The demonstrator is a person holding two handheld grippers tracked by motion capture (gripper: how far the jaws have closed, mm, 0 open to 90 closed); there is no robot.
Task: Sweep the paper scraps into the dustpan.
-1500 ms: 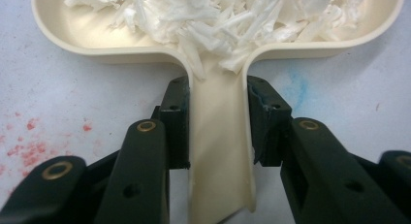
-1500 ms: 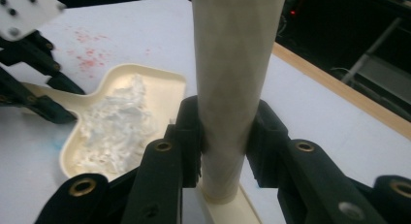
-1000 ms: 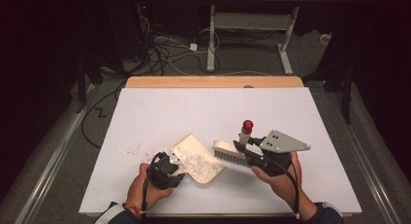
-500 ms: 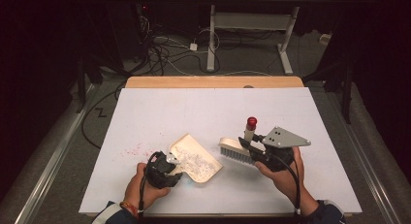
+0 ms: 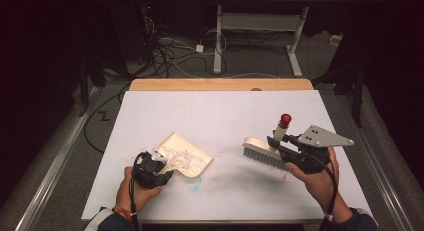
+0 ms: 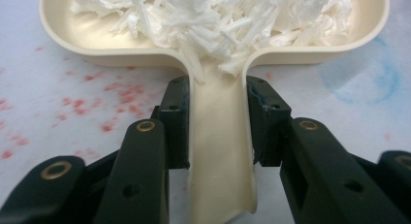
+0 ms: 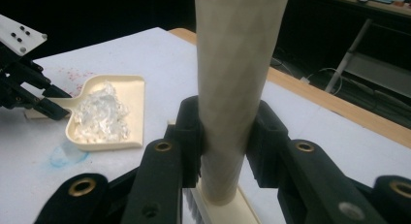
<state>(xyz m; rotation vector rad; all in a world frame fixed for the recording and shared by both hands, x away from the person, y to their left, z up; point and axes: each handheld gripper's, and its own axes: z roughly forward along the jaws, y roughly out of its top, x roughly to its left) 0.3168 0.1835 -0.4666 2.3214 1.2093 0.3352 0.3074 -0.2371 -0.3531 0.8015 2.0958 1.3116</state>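
Fingers [image 6: 177, 122] of left gripper [image 5: 150, 169] clamp dustpan [image 5: 186, 156] handle; right gripper [image 5: 295, 153] clamps brush [image 5: 262, 151], well right of dustpan. Risk: dustpan tilts, paper shreds [image 5: 180, 157] spill back onto table [image 5: 225, 111].

A dark room: grey floor [image 5: 65, 156] strewn with cables [image 5: 170, 51], a white-legged desk [image 5: 260, 21] beyond.

Shreds [image 5: 182, 158] in dustpan [image 5: 197, 153] at table's [image 5: 225, 111] left, brush [image 5: 262, 152] right
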